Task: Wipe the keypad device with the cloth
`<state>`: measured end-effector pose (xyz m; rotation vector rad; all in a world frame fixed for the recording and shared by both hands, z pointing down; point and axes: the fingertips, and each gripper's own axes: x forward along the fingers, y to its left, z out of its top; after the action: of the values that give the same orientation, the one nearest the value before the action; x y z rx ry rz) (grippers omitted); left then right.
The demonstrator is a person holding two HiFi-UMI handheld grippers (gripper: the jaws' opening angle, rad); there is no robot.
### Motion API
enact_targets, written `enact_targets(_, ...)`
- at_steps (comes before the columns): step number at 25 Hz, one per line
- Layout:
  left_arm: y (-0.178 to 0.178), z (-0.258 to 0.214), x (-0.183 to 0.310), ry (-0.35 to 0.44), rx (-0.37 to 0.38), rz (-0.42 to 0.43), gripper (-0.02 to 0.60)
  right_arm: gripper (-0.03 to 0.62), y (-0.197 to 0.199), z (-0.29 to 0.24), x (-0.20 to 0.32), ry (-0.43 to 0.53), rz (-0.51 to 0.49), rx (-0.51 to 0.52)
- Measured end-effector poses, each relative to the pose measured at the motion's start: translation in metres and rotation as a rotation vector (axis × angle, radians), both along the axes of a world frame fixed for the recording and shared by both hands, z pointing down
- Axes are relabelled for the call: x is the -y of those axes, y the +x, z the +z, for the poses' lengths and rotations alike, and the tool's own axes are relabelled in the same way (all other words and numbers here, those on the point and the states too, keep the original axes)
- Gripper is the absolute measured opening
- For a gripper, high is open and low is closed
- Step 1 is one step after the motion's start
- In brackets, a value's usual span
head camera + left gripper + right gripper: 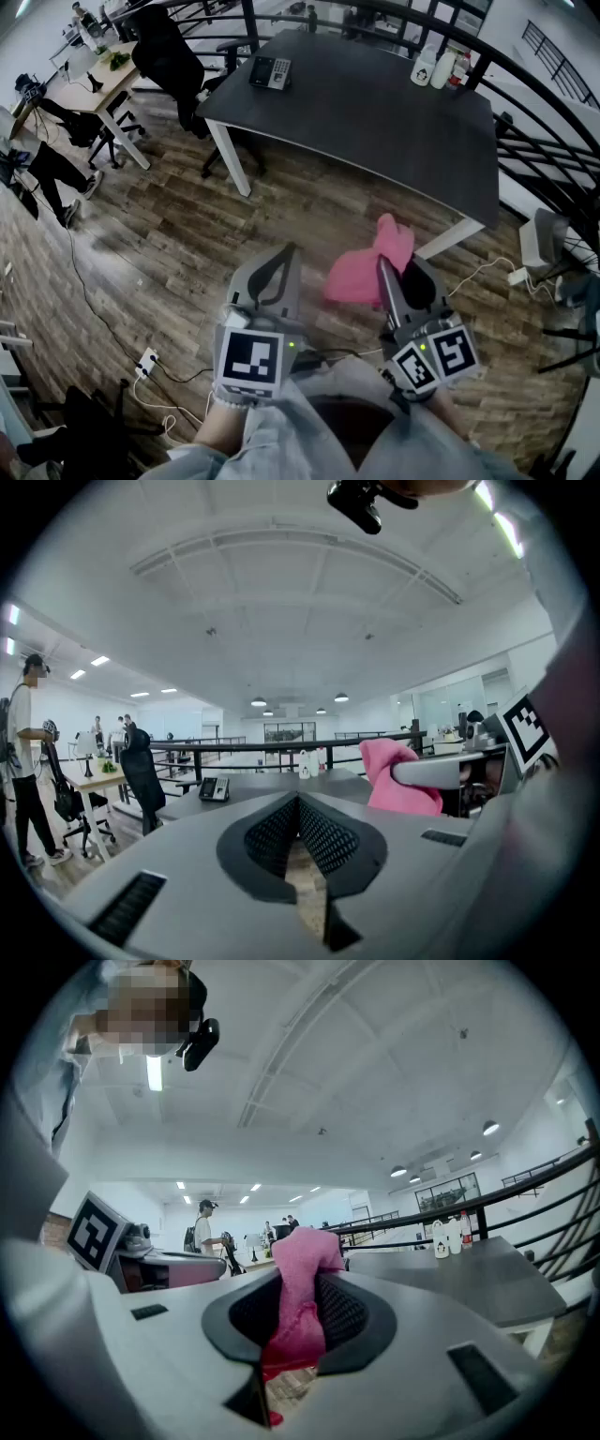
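Left gripper's (281,259) jaws meet empty; the right gripper's (395,270) pinch on the floppy pink cloth (359,274) could slip before reaching the black keypad device (270,72) at eleven o'clock.

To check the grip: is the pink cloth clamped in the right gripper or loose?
Clamped: the right gripper has its jaws shut on the pink cloth.

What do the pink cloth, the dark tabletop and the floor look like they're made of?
Pink cloth: soft fabric, probably microfibre or fleece; it bunches and droops in matte folds.
Tabletop: smooth dark grey board, likely laminate, with a faint sheen.
Floor: wood-look planks, grain and seams visible; real wood or vinyl, can't tell.
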<state>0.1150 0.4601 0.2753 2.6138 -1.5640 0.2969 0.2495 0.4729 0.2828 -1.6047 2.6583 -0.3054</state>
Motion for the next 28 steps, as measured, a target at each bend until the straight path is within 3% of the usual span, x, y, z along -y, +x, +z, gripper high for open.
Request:
enact_targets(3, -0.002, -0.030, -0.002, 0.208, -0.057, 0.011, 0.003, 0.095, -0.003, 0.000, 0.004, 0.001, 0.001, -0.004)
enact_targets(5, -0.005, -0.043, -0.004, 0.319, -0.054, 0.018, 0.003, 0.094, -0.006, -0.001, 0.006, 0.003, 0.002, -0.005)
enact_targets(8, -0.010, -0.052, -0.006, 0.411, -0.031, 0.021, 0.003, 0.095, -0.012, -0.002, 0.008, 0.004, 0.003, -0.008)
enact_targets(28, -0.074, -0.053, 0.009, 0.449, -0.017, -0.013, 0.003, 0.095, -0.065, -0.004, 0.031, 0.021, 0.023, 0.029)
